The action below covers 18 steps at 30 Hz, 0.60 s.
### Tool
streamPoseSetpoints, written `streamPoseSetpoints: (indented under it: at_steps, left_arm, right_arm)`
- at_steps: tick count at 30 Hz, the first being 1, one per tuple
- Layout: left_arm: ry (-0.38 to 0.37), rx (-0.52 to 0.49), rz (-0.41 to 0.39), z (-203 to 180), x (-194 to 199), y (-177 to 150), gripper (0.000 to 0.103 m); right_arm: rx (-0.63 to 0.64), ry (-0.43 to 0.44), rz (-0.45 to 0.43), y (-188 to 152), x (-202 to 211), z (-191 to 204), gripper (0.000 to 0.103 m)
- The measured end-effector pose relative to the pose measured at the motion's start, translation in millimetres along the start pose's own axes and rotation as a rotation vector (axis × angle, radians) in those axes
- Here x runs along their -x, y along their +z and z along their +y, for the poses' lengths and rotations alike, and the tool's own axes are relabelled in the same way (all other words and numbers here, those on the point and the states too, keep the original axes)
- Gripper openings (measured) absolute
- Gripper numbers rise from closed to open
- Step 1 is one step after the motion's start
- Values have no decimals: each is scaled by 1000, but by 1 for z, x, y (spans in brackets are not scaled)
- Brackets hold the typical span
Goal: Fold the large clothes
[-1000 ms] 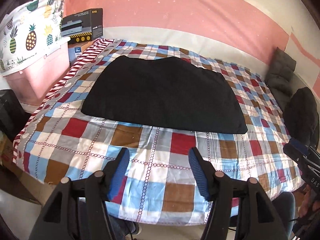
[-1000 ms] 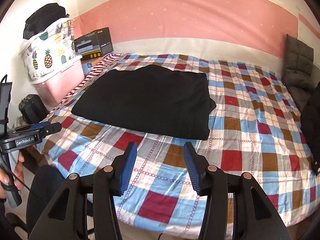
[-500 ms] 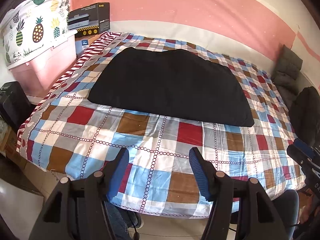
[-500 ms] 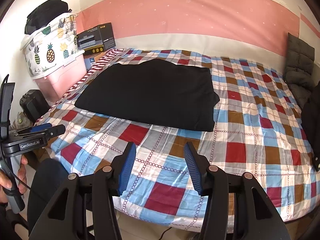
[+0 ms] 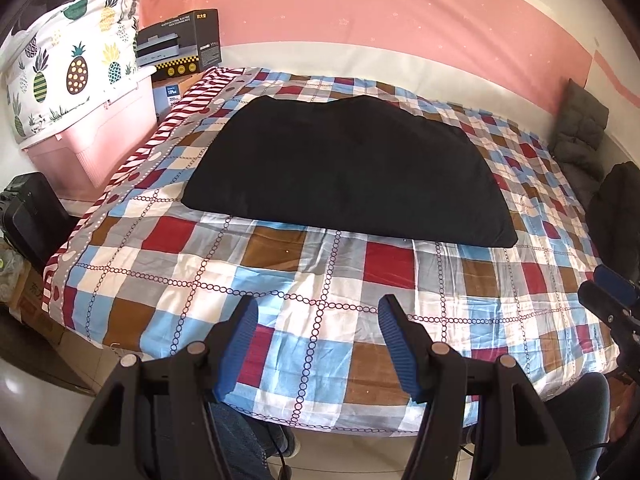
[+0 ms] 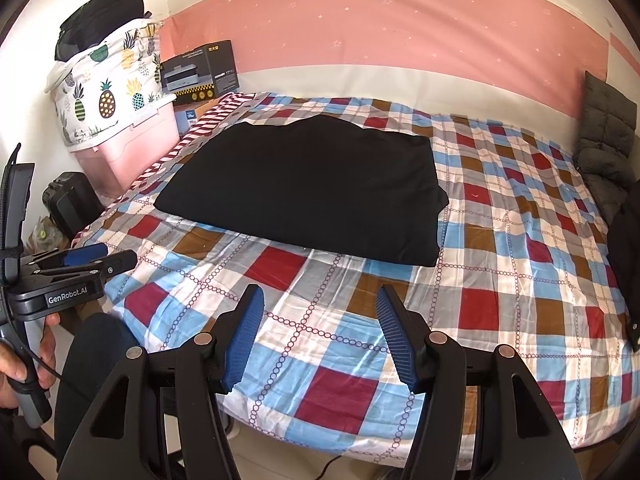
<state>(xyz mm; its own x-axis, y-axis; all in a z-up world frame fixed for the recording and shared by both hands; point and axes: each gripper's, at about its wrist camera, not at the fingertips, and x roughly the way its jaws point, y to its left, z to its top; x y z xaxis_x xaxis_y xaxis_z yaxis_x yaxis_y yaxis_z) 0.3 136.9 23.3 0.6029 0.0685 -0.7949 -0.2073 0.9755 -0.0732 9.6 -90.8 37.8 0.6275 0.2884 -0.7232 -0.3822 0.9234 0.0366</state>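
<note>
A folded black garment (image 5: 348,172) lies on the checked bedspread (image 5: 320,280), well beyond both grippers' jaws. The left gripper (image 5: 318,332) gapes empty; the right gripper (image 6: 320,328) is opening, empty too.

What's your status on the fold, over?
Left hand-held gripper open, empty; right hand-held gripper opening, empty. Black garment folded flat on bed. Nothing in the way.

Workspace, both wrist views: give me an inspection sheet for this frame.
Surface: bed with checked sheet, lightly wrinkled.
Job's things: black garment, folded flat, lying on the sheet, untouched.
Clutter: pink storage bin under a pineapple-print bundle, dark box, grey cushion at the wall.
Grippers: left gripper open, empty; right gripper opening, nothing between its jaws; both short of the garment.
Cables: thin black cable by the hand.
Surroundings: pink-banded wall.
</note>
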Motion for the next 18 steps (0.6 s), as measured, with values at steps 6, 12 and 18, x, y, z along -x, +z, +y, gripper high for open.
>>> streamPoseSetpoints:
  at_steps: [6, 12, 18]
  left_arm:
    - [6, 4, 3, 1, 0, 0, 65]
    - [10, -7, 5, 2, -1, 0, 65]
    - [8, -9, 3, 4, -1, 0, 65]
  right_arm:
    - [-1, 1, 0, 0, 0, 1, 59]
    - [-2, 0, 0, 1, -1, 2, 59]
    - [-1, -2, 0, 1, -1, 2, 59]
